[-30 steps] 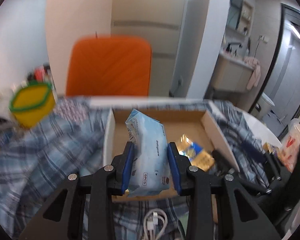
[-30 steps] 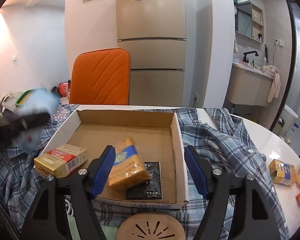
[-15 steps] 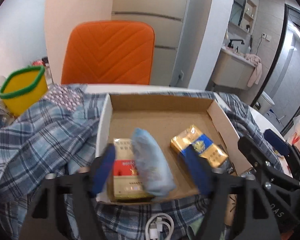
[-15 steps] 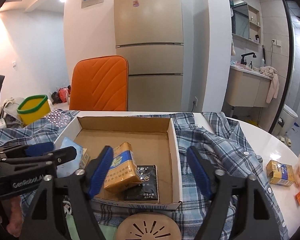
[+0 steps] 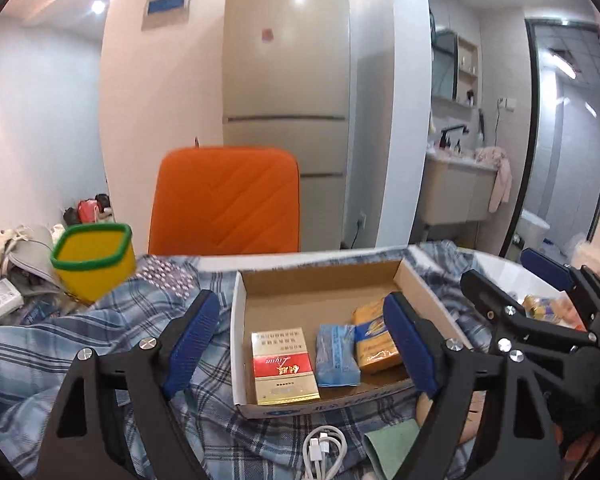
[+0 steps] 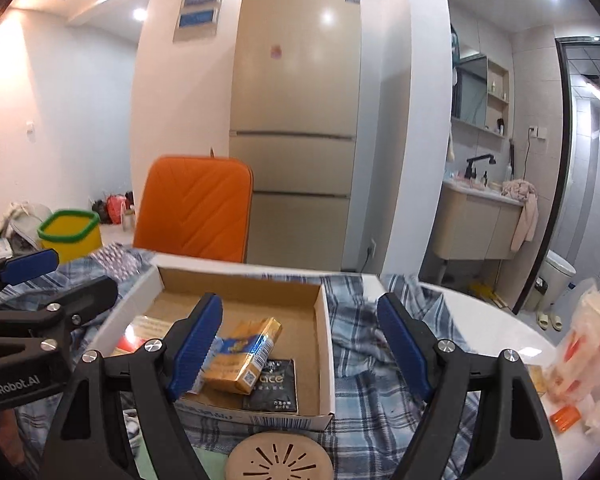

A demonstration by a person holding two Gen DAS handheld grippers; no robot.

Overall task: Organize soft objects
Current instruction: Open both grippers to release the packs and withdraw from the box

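A shallow cardboard box (image 5: 316,280) (image 6: 327,320) lies on a blue plaid shirt (image 5: 60,344) (image 6: 364,392). In it lie a red and gold pack (image 5: 281,364), a light blue tissue pack (image 5: 335,356), an orange-gold pack (image 5: 374,336) (image 6: 244,356) and a black sachet (image 6: 274,384). My left gripper (image 5: 300,344) is open and empty, hovering above the box's near side. My right gripper (image 6: 300,344) is open and empty above the box's right wall. It also shows at the right of the left wrist view (image 5: 540,300).
A yellow tub with a green rim (image 5: 94,260) (image 6: 70,234) stands at the back left. An orange chair (image 5: 226,204) is behind the table. A white cable (image 5: 324,448) and a round tan disc (image 6: 280,456) lie in front. Small packets (image 6: 572,360) lie at the right.
My left gripper opened and let go of the light blue tissue pack, which now lies in the box between the two packs. Both grippers have pulled back and up.
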